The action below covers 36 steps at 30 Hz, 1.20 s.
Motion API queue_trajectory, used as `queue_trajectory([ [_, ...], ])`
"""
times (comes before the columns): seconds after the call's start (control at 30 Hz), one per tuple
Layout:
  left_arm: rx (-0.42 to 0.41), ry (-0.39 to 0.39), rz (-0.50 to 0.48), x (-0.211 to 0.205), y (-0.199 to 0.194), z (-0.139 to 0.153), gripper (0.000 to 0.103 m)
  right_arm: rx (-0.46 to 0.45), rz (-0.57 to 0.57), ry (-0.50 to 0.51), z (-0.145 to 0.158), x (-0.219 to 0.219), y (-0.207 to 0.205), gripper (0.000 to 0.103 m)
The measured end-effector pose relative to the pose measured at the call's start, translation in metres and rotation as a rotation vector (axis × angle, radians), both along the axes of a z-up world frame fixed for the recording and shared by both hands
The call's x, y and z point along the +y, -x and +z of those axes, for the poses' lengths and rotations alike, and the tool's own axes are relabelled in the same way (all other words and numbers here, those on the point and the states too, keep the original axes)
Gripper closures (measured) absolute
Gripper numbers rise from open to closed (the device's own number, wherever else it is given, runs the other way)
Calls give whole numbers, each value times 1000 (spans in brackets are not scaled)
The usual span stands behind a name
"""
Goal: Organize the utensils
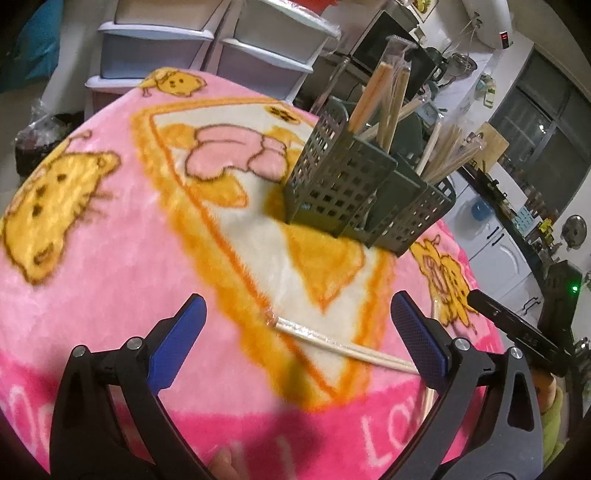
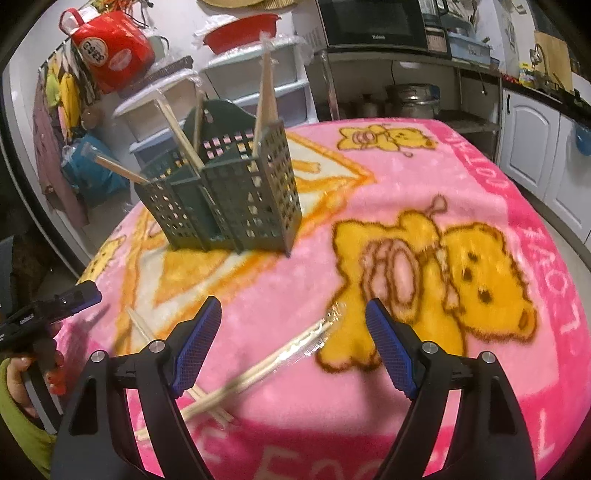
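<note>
A dark green slotted utensil holder (image 1: 354,184) stands upright on the pink blanket and holds several wrapped chopsticks; it also shows in the right wrist view (image 2: 229,199). My left gripper (image 1: 299,325) is open and empty, just above a wrapped chopstick pair (image 1: 332,345) lying between its fingers. My right gripper (image 2: 293,328) is open and empty over another wrapped chopstick pair (image 2: 280,358). A further chopstick pair (image 2: 147,332) lies crossing under it to the left. The right gripper's body (image 1: 517,328) shows at the left view's right edge, and the left gripper's body (image 2: 48,306) at the right view's left edge.
The pink cartoon blanket (image 2: 443,192) covers the table. Plastic drawer units (image 1: 192,48) stand behind it, with a microwave (image 2: 373,22), a red bag (image 2: 110,48) and white kitchen cabinets (image 2: 535,144) around.
</note>
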State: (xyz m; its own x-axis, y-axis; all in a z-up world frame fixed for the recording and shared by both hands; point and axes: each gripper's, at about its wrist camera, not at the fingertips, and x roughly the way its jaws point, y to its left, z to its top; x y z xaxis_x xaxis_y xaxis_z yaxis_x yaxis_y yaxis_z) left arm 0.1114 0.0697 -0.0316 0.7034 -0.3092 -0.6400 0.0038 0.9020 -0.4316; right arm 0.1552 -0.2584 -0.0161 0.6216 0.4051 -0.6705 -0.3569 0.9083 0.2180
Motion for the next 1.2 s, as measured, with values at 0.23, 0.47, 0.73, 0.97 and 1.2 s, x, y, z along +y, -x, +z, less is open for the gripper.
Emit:
queue_trajectory([
  [0.23, 34, 10, -36, -9, -5, -12, 27, 34, -5, 11, -12, 0, -6, 25],
  [0.47, 71, 24, -48, -12, -14, -25, 46, 73, -14, 8, -22, -1, -14, 26],
  [0.73, 79, 12, -31, -10, -21, -30, 72, 142, -18, -5, -35, 2, -29, 42],
  [0.97, 90, 10, -25, -8, -29, -34, 91, 161, -58, -7, -40, 0, -41, 62],
  [1.2, 84, 0, -39, -12, -32, -31, 99, 134, -69, 5, -40, -4, -44, 94],
])
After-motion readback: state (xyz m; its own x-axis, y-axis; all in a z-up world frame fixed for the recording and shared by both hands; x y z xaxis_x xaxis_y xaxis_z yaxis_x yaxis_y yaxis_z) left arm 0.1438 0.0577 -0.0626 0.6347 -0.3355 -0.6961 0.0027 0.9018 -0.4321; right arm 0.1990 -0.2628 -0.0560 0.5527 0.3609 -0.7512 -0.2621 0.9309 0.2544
